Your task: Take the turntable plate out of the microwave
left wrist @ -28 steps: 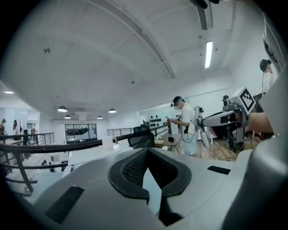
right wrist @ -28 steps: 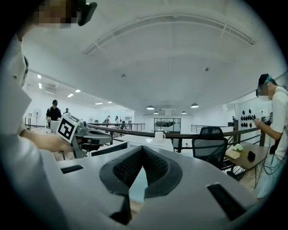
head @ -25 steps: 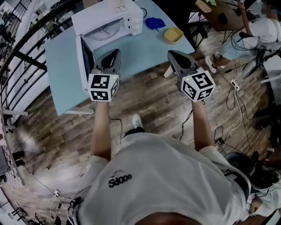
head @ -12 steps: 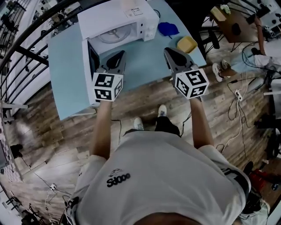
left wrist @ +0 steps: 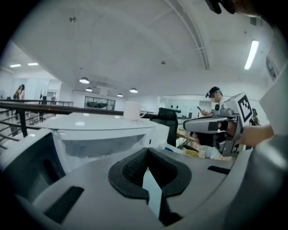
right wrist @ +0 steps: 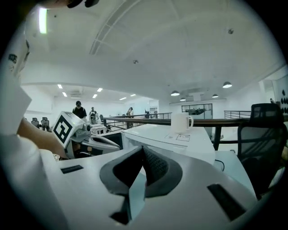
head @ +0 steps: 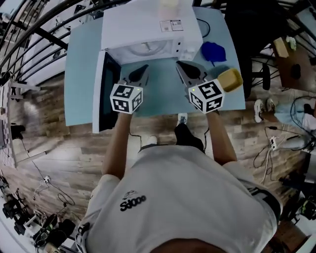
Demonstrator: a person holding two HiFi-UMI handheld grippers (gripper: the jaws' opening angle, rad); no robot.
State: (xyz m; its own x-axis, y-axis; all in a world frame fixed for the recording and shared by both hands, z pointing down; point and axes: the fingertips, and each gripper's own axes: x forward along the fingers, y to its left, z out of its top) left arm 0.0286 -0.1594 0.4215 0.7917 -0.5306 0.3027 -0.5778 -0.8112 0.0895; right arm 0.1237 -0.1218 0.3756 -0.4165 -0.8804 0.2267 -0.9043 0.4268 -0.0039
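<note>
A white microwave [head: 148, 24] stands on the light blue table [head: 79, 74] with its door [head: 104, 94] swung open to the left. The glass turntable plate [head: 145, 48] lies inside the cavity. My left gripper [head: 144, 67] is shut and empty, its tips just in front of the cavity's left part. My right gripper [head: 180, 64] is shut and empty, level with the cavity's right edge. In the left gripper view the microwave [left wrist: 103, 130] fills the middle and the right gripper [left wrist: 211, 125] shows at right. The right gripper view shows the microwave's top [right wrist: 175, 134].
A white mug [head: 169, 6] stands on top of the microwave. A blue cloth [head: 213, 52] and a yellow sponge [head: 230, 79] lie on the table right of the microwave. A black chair [right wrist: 263, 134] stands at the right. Cables run over the wooden floor [head: 64, 148].
Both grippers moved forward over the table toward the microwave opening and sank a little. The person stepped closer, so the microwave now sits nearer the view's middle.
</note>
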